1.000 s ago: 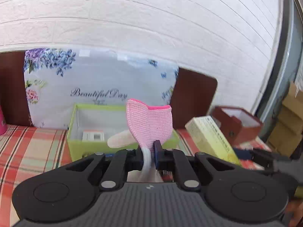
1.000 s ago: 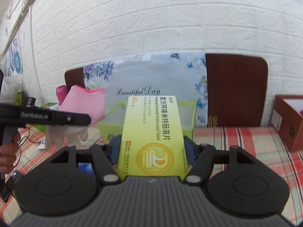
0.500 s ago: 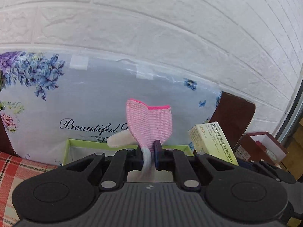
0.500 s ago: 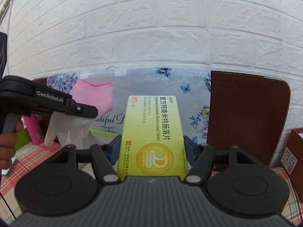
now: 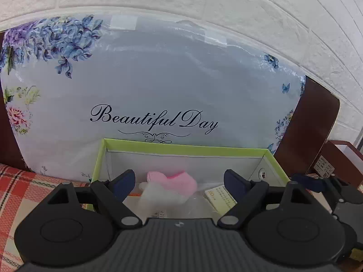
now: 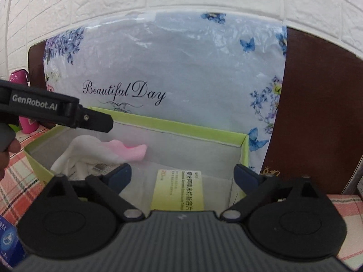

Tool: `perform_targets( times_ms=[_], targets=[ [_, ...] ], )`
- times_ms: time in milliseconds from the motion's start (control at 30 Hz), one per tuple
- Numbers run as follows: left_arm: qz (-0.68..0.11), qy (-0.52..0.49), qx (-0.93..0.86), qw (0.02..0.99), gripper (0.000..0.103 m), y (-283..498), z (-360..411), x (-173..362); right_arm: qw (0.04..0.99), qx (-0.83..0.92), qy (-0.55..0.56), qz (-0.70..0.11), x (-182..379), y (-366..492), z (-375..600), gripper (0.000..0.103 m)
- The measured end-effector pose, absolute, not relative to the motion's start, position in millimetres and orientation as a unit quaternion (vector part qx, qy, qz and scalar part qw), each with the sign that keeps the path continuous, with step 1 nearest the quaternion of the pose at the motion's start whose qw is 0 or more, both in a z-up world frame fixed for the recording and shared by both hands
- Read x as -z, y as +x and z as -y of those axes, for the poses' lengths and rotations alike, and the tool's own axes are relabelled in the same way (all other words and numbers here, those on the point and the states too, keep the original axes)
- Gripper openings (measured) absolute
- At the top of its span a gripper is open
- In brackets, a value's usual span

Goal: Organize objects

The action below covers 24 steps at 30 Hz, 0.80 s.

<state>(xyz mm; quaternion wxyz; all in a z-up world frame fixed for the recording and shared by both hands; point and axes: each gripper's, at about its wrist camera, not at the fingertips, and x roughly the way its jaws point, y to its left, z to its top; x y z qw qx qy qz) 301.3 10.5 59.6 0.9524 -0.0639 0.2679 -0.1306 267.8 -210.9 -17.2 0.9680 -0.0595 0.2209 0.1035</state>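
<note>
A green-rimmed open box (image 5: 181,150) (image 6: 172,125) stands on the plaid cloth against a floral "Beautiful Day" bag. A pink and white glove (image 5: 172,184) (image 6: 109,151) lies inside the box on its left. A yellow-green medicine box (image 6: 178,189) (image 5: 219,198) lies flat inside on the right. My left gripper (image 5: 179,181) is open and empty just above the glove. My right gripper (image 6: 182,174) is open and empty above the medicine box. The left gripper's body also shows in the right wrist view (image 6: 56,111).
The floral bag (image 5: 158,86) leans on a dark brown board (image 6: 317,113) against the white brick wall. A brown box (image 5: 340,158) stands to the right. A pink bottle (image 6: 25,104) stands at far left. A blue packet (image 6: 9,242) lies at lower left.
Both grippers moved forward over the green box and opened. The glove dropped from the left gripper and the medicine box from the right; both now lie inside the box.
</note>
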Motion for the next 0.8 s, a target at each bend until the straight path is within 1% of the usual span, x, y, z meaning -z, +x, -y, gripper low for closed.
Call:
perform_targets(
  times_ms=[233, 333, 433, 600, 800],
  targets=[
    [-0.253, -0.103, 0.118, 0.955, 0.088, 258.4, -17.1, -94.8, 0.982, -0.090, -0.054, -0.160, -30.9, 214.1, 222.0, 0.103],
    [-0.254, -0.120, 0.115, 0.953, 0.089, 228.5, -14.2, -105.5, 0.983, -0.092, -0.040, -0.151, -45.6, 186.3, 225.4, 0.103],
    [-0.266, -0.115, 0.103, 0.951, 0.089, 194.7, -8.9, -109.7, 0.984, -0.091, -0.025, -0.151, -53.2, 155.1, 228.3, 0.103],
    [-0.268, -0.095, 0.107, 0.953, 0.089, 139.4, 1.6, -98.4, 0.983, -0.091, -0.012, -0.158, -52.3, 105.0, 229.0, 0.103],
    [-0.302, -0.102, 0.094, 0.943, 0.089, 96.6, 5.9, -69.7, 0.979, -0.080, 0.021, -0.184, -37.1, 58.6, 233.6, 0.103]
  ],
)
